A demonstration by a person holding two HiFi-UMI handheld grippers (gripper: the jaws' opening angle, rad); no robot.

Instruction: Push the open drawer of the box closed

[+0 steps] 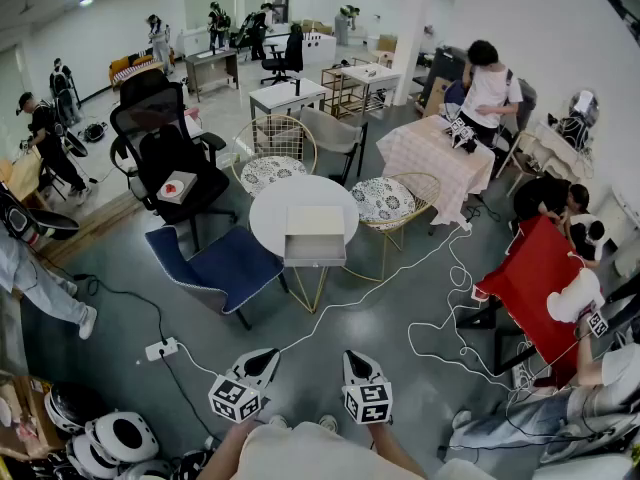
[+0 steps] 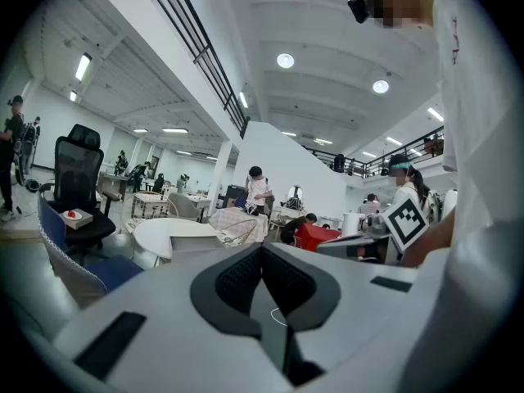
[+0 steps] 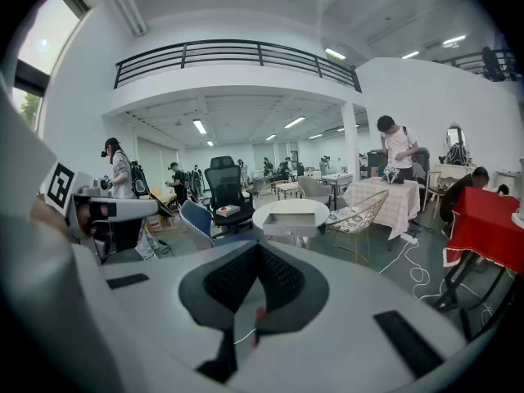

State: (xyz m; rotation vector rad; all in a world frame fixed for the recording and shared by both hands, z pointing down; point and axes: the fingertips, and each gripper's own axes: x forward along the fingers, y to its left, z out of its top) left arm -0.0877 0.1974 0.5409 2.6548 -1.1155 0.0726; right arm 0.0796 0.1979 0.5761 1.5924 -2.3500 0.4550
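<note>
box: white box (image 1: 316,218) on round white table (image 1: 275,218), well ahead of you
drawer: drawer (image 1: 315,251) pulled out toward you
left gripper (image 1: 266,356): jaws together, empty
right gripper (image 1: 356,358): jaws together, empty
step: get close, then press closed tips on the centre of the drawer front and push straight
surfaces: smooth flat front, textured black pads

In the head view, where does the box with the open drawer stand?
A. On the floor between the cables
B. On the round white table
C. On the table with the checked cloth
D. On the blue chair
B: the box, with its drawer pulled out toward the camera, stands on the round white table, not on a chair, the floor or the checked cloth.
</note>
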